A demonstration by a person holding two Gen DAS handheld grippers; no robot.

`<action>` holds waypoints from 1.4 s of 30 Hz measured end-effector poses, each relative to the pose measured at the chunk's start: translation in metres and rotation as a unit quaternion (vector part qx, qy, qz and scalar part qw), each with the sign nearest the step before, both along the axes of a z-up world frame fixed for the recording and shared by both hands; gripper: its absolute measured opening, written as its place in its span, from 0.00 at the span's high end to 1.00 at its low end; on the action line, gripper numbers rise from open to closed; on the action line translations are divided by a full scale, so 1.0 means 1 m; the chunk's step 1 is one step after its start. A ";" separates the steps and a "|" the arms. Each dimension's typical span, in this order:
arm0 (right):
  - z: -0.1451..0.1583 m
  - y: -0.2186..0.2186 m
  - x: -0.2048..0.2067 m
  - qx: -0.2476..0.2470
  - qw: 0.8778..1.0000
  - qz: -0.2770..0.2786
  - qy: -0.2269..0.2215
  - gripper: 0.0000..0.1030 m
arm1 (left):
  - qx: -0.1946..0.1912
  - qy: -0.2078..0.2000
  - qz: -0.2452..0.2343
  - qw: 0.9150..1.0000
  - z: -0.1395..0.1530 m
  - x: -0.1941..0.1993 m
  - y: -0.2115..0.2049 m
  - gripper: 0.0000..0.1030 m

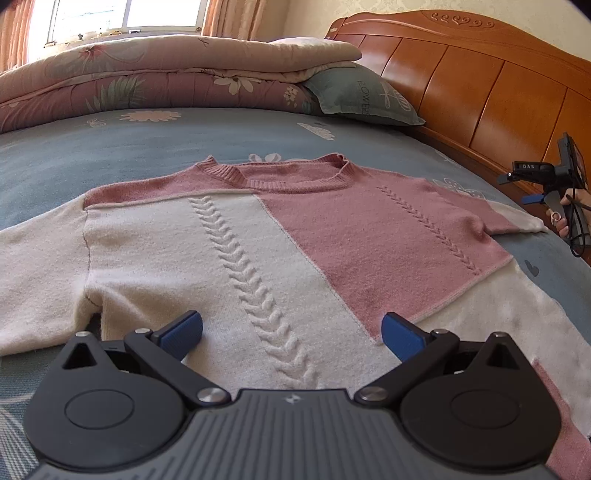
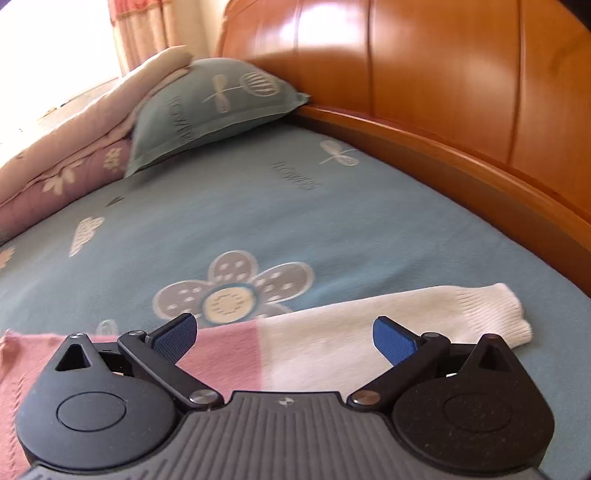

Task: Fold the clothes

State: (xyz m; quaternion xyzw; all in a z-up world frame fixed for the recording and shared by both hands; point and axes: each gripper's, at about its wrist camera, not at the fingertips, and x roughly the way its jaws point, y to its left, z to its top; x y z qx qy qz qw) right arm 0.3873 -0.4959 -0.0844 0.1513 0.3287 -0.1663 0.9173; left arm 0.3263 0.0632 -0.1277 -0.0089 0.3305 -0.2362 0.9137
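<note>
A pink and cream knitted sweater [image 1: 280, 236] lies flat, front up, on the blue bed sheet [image 1: 110, 147], neck toward the far side. My left gripper [image 1: 291, 332] hovers open over its lower hem, blue pads wide apart and nothing between them. My right gripper [image 2: 284, 336] is open above the sweater's right sleeve [image 2: 369, 325], pink at the shoulder and cream toward the cuff [image 2: 506, 314]. In the left wrist view the right gripper [image 1: 532, 184] shows at the far right, held in a hand [image 1: 565, 218].
A folded floral quilt [image 1: 147, 81] and a teal pillow [image 1: 362, 96] lie at the far side of the bed. A wooden headboard [image 1: 480, 81] runs along the right edge. A window with curtains [image 1: 125, 14] is behind the quilt.
</note>
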 end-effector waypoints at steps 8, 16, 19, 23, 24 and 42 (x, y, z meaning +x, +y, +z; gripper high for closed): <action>0.024 0.134 0.048 0.060 0.988 0.141 -0.024 0.00 | 0.019 -0.041 -0.004 0.999 0.011 -0.018 0.020 0.01; -0.039 0.195 0.101 0.018 0.990 0.137 -0.022 0.00 | -0.005 -0.032 0.015 0.999 0.004 -0.004 0.037 0.01; -0.033 0.189 0.118 0.030 0.992 0.125 -0.008 0.00 | 0.009 -0.032 0.012 0.999 0.002 -0.004 0.032 0.01; -0.012 0.193 0.103 0.047 0.994 0.102 -0.004 0.00 | 0.016 -0.033 0.013 0.999 0.001 -0.005 0.030 0.01; -0.008 0.199 0.091 0.038 0.993 0.107 -0.011 0.00 | 0.017 -0.031 0.014 0.999 0.001 -0.005 0.030 0.01; -0.023 0.285 -0.127 -0.009 0.969 0.215 0.125 0.00 | 0.057 -0.040 0.025 0.997 0.002 -0.014 0.024 0.01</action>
